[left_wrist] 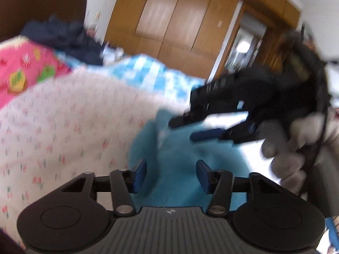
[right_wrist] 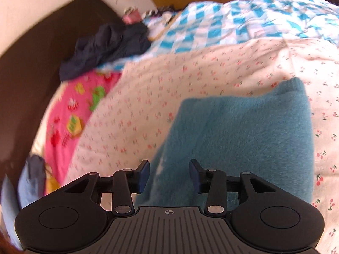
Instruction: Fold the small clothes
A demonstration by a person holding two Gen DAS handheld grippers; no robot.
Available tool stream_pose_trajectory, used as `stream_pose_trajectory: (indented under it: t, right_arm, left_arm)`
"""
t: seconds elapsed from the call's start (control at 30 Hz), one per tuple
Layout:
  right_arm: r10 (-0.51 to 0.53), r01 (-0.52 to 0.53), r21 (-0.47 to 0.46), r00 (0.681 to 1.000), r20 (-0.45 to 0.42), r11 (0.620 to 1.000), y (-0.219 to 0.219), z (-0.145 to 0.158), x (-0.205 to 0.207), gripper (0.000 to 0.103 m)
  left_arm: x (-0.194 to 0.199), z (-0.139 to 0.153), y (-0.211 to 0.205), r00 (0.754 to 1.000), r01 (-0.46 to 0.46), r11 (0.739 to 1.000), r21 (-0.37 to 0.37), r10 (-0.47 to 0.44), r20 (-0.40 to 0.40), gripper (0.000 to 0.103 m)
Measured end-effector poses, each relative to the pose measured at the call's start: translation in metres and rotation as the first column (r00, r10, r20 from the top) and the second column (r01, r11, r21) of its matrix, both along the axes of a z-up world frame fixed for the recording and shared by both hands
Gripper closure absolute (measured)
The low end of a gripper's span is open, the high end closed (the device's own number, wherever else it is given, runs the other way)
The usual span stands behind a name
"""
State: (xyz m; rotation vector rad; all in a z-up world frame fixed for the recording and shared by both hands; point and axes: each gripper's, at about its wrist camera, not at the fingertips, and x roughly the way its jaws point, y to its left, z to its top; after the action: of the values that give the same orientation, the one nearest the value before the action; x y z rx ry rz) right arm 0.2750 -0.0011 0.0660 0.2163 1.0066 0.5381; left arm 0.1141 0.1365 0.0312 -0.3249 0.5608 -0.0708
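A fuzzy teal garment (right_wrist: 243, 137) lies flat on the cherry-print sheet (right_wrist: 190, 80), folded into a rough rectangle. My right gripper (right_wrist: 169, 174) hovers over its near left part, open, with no cloth between the pads. In the left wrist view the same teal garment (left_wrist: 175, 154) lies under my left gripper (left_wrist: 171, 175), which is also open and holds nothing. The right gripper (left_wrist: 188, 130) shows there too, at the right and just beyond the left one. A gloved hand (left_wrist: 286, 148) holds it, its blue-padded fingers apart above the garment. The left wrist view is blurred.
A heap of dark navy clothes (right_wrist: 106, 46) lies at the far end of the bed by the dark headboard (right_wrist: 31, 63). A pink patterned blanket (right_wrist: 70, 116) is at the left and a blue-white checked quilt (right_wrist: 233, 21) behind. A wooden wardrobe (left_wrist: 169, 21) stands beyond.
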Motion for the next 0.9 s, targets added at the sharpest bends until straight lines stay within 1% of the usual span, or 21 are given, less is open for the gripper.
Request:
stream_pose_trajectory:
  t: [0.03,0.07,0.1,0.13,0.17,0.2,0.23,0.3,0.37,0.4,0.43,0.47,0.5,0.6,0.7,0.73,0.8,0.83,0.9]
  right_arm:
    - [0.023,-0.023,-0.005,1.000,-0.016,1.000,0.005,-0.006,0.001,0.063]
    - [0.025,-0.025,-0.016,0.999,-0.028,1.000,0.012,-0.012,0.002,0.062]
    - [0.022,-0.023,-0.020,0.999,-0.038,1.000,0.018,-0.018,0.004,0.062]
    - [0.018,-0.018,-0.008,0.998,-0.054,1.000,0.023,-0.025,0.006,0.062]
    - [0.007,-0.006,0.012,0.997,-0.071,1.000,0.026,-0.031,0.008,0.062]
    - [-0.001,0.004,0.035,0.996,-0.087,0.999,0.029,-0.036,0.010,0.062]
    - [-0.008,0.013,0.056,0.995,-0.098,0.998,0.032,-0.039,0.012,0.062]
    - [-0.032,0.043,0.093,0.993,-0.113,0.995,0.036,-0.046,0.014,0.062]
    - [-0.038,0.047,0.090,0.994,-0.101,0.995,0.039,-0.052,0.013,0.063]
    - [-0.037,0.044,0.082,0.995,-0.088,0.996,0.038,-0.052,0.011,0.068]
    - [-0.038,0.045,0.082,0.996,-0.079,0.996,0.035,-0.048,0.009,0.072]
    - [-0.041,0.047,0.088,0.997,-0.072,0.995,0.030,-0.043,0.006,0.072]
    - [-0.042,0.048,0.093,0.997,-0.060,0.995,0.024,-0.035,0.003,0.073]
    - [-0.034,0.033,0.101,0.999,0.012,0.994,0.002,-0.010,-0.014,0.066]
    - [-0.032,0.028,0.043,0.995,0.098,0.999,-0.026,0.006,-0.037,0.066]
    - [-0.035,0.034,0.011,0.992,0.118,0.999,-0.035,0.008,-0.045,0.066]
    - [-0.049,0.054,-0.030,0.990,0.133,0.998,-0.053,0.006,-0.058,0.066]
    - [-0.068,0.074,-0.043,0.989,0.134,0.996,-0.063,0.003,-0.065,0.066]
    - [-0.107,0.113,-0.039,0.985,0.133,0.993,-0.081,-0.001,-0.075,0.065]
  left_arm:
    - [0.003,-0.007,0.003,0.999,-0.009,1.000,-0.001,0.009,-0.047,0.053]
    - [0.008,-0.014,0.009,0.994,-0.026,1.000,-0.012,0.025,-0.102,0.054]
    - [0.010,-0.020,0.016,0.988,-0.047,0.998,-0.043,0.040,-0.148,0.054]
    - [0.012,-0.025,0.025,0.981,-0.071,0.993,-0.092,0.053,-0.187,0.054]
    - [0.013,-0.030,0.033,0.974,-0.099,0.986,-0.131,0.069,-0.217,0.054]
    - [0.013,-0.034,0.039,0.968,-0.127,0.981,-0.148,0.090,-0.236,0.054]
    - [0.012,-0.037,0.041,0.963,-0.150,0.978,-0.147,0.111,-0.246,0.053]
    - [0.012,-0.038,0.042,0.958,-0.179,0.975,-0.130,0.142,-0.250,0.052]
    - [0.014,-0.038,0.035,0.956,-0.179,0.981,-0.074,0.156,-0.249,0.051]
    - [0.014,-0.037,0.031,0.956,-0.175,0.984,-0.037,0.161,-0.245,0.050]
    - [0.014,-0.037,0.026,0.957,-0.171,0.985,-0.007,0.164,-0.240,0.048]
    - [0.014,-0.036,0.023,0.958,-0.166,0.986,0.011,0.163,-0.234,0.047]
    - [0.014,-0.036,0.024,0.960,-0.162,0.987,0.016,0.161,-0.229,0.046]
    - [0.012,-0.034,0.026,0.961,-0.168,0.986,0.000,0.164,-0.222,0.044]
    - [0.011,-0.036,0.031,0.960,-0.174,0.984,-0.029,0.163,-0.226,0.044]
    - [0.011,-0.036,0.031,0.961,-0.175,0.984,-0.027,0.164,-0.223,0.044]
    - [0.010,-0.034,0.028,0.965,-0.173,0.985,-0.012,0.167,-0.204,0.044]
    - [0.008,-0.032,0.026,0.967,-0.172,0.985,-0.005,0.168,-0.190,0.044]
    - [0.005,-0.029,0.024,0.971,-0.178,0.984,0.004,0.176,-0.164,0.044]
